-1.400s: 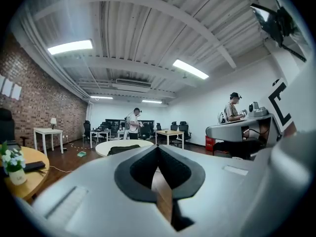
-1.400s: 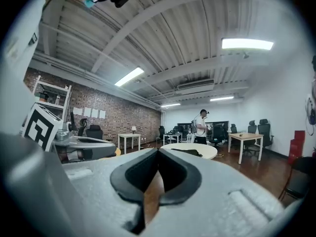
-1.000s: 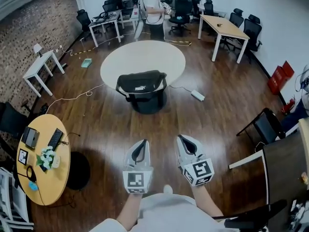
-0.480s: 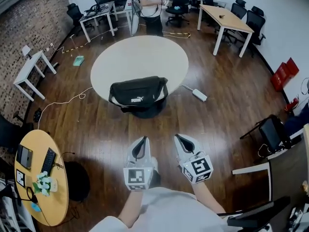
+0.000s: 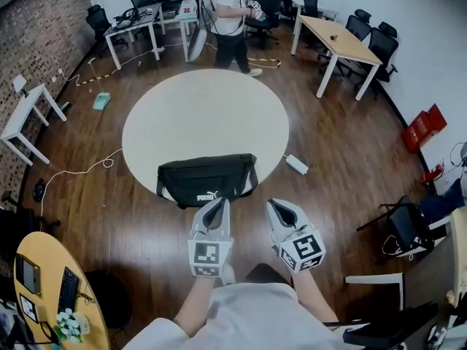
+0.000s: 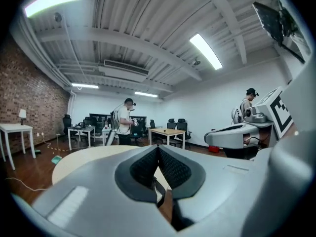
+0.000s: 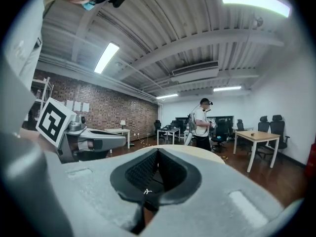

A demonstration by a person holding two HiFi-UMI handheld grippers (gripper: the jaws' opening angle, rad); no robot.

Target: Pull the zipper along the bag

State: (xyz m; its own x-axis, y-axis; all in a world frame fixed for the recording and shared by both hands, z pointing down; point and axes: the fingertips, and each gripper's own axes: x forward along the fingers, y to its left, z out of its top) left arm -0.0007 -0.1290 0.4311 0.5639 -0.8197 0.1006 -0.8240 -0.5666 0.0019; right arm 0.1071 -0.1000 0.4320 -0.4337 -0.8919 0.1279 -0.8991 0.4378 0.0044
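A black bag (image 5: 207, 179) lies at the near edge of the round table (image 5: 204, 108).

Matt black cloth bag (image 5: 208, 179), smooth pale tabletop (image 5: 204, 115), glossy wood floor (image 5: 343, 159).

A black bag (image 5: 206, 179) with a small white logo on its front lay lengthwise along the near edge of the round, cream-coloured table (image 5: 204, 115), its strap looping out at both ends.
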